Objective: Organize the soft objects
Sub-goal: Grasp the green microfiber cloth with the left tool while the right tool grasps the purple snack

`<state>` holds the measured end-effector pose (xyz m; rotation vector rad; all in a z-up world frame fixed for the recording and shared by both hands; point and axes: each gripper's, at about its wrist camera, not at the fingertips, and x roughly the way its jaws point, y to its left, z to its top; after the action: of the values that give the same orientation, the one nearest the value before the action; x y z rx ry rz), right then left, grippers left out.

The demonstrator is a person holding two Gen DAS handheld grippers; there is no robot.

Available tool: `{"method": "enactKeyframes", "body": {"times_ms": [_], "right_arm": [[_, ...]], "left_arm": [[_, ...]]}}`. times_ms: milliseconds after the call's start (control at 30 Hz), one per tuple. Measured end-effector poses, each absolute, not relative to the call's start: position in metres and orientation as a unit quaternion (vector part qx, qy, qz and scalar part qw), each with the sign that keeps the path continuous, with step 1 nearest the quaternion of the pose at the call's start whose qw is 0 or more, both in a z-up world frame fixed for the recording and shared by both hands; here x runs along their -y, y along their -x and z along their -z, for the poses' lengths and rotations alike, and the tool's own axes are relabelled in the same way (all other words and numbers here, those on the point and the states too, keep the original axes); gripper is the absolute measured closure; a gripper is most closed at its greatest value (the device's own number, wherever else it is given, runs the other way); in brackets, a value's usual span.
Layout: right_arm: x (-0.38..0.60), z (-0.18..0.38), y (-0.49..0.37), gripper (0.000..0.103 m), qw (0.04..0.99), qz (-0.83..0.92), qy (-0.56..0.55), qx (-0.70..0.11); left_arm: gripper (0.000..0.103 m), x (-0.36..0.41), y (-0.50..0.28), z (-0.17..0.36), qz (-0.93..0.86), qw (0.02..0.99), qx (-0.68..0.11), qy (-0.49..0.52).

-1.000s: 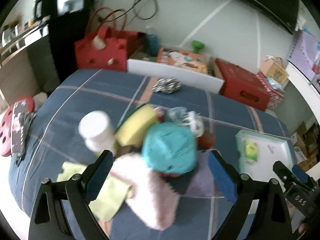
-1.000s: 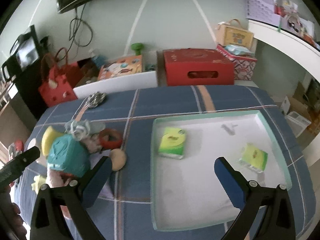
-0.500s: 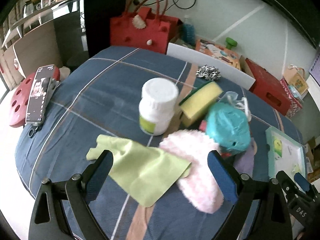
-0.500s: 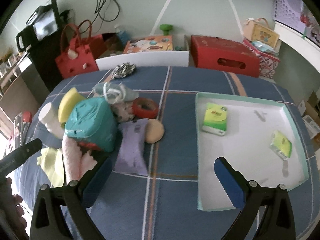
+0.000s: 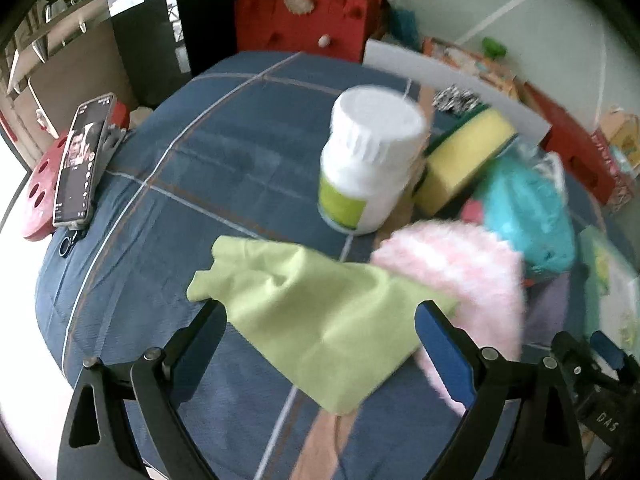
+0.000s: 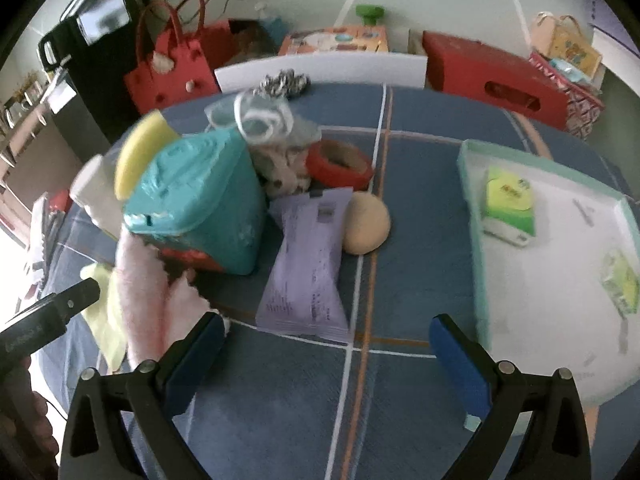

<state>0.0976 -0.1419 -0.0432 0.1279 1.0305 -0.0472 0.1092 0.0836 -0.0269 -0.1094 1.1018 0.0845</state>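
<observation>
My left gripper (image 5: 320,332) is open and empty, just above the near edge of a light green cloth (image 5: 320,312) on the blue checked table. A fluffy pink cloth (image 5: 468,276) lies to its right, beside a teal soft pack (image 5: 524,216) and a yellow sponge (image 5: 464,160). My right gripper (image 6: 326,344) is open and empty over a purple packet (image 6: 308,264). The teal pack (image 6: 196,204), pink cloth (image 6: 144,296) and a tan round sponge (image 6: 366,222) lie ahead of it. The tray (image 6: 480,280) at the right holds two green tissue packs (image 6: 508,200).
A white bottle (image 5: 368,160) stands behind the green cloth. A red tape ring (image 6: 340,164) and a clear bag (image 6: 260,120) sit mid-table. A phone on a red stand (image 5: 76,164) is at the left edge. Red bag (image 6: 168,72) and red box (image 6: 496,80) stand behind the table.
My left gripper has swung left and come down toward the green cloth. My right gripper has moved left and closer, from over the tray to over the purple packet.
</observation>
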Motion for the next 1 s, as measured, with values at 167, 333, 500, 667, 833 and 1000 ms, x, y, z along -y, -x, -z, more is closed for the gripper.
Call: {"method": "enactKeyframes", "body": {"times_ms": [167, 333, 500, 667, 833, 1000], "right_arm": [[0.137, 0.05, -0.111, 0.0, 0.868, 0.016, -0.048, -0.494], [0.139, 0.055, -0.124, 0.0, 0.867, 0.019, -0.055, -0.495], [0.139, 0.061, -0.13, 0.004, 0.865, 0.019, -0.055, -0.498], [0.134, 0.063, -0.132, 0.018, 0.865, 0.012, -0.051, -0.5], [0.131, 0.064, -0.131, 0.03, 0.865, 0.007, -0.047, -0.5], [0.132, 0.064, -0.132, 0.041, 0.864, 0.009, -0.05, -0.501]], "left_arm": [[0.008, -0.096, -0.118, 0.044, -0.06, 0.834, -0.546, 0.05], [0.008, -0.101, -0.124, 0.056, -0.067, 0.823, -0.562, 0.047], [0.008, -0.099, -0.13, 0.066, -0.068, 0.814, -0.574, 0.044], [0.008, -0.101, -0.133, 0.073, -0.064, 0.815, -0.574, 0.048], [0.026, -0.094, -0.133, 0.07, -0.043, 0.819, -0.57, 0.046], [0.056, -0.082, -0.134, 0.066, -0.013, 0.824, -0.564, 0.046]]}}
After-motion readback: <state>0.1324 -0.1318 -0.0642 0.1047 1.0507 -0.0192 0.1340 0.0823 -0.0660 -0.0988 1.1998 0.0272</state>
